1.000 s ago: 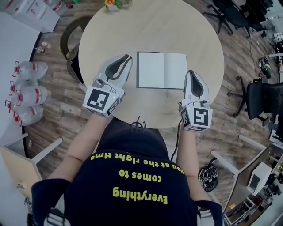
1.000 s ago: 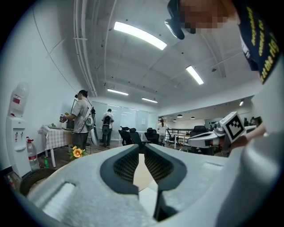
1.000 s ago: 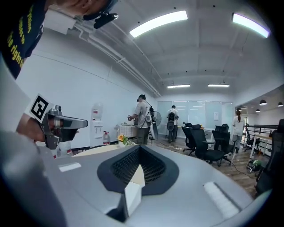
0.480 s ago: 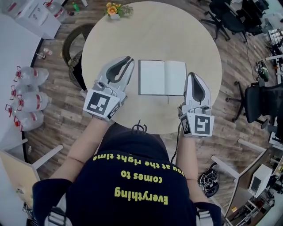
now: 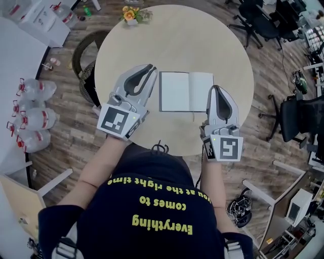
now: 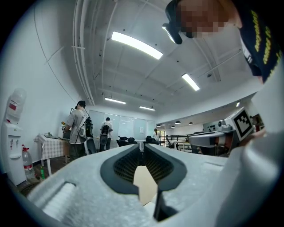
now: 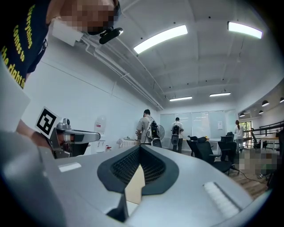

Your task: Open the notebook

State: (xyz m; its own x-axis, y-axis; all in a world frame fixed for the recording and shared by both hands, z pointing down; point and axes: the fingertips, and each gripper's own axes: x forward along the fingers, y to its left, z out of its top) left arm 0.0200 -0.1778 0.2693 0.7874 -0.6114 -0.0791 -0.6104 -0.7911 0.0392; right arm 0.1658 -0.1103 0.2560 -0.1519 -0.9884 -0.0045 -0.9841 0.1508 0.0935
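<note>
The notebook (image 5: 186,91) lies open flat on the round beige table (image 5: 177,40), both white pages showing. My left gripper (image 5: 148,67) hovers just left of it, shut, with nothing between its fingers. My right gripper (image 5: 216,88) hangs at the notebook's right edge, over its lower right corner, also shut and holding nothing. Both gripper views look level across the room over the shut jaws; the left gripper (image 6: 143,146) and the right gripper (image 7: 139,147) show only a sliver of table between their pads. The notebook is in neither gripper view.
A small pot of flowers (image 5: 130,12) stands at the table's far edge. A dark wicker chair (image 5: 83,55) sits left of the table, water bottles (image 5: 30,114) on the floor further left, office chairs (image 5: 298,114) to the right. People (image 6: 79,128) stand far off across the room.
Both grippers have risen off the table beside the open notebook and appear larger in the head view. Their jaws stayed shut. The notebook has not moved.
</note>
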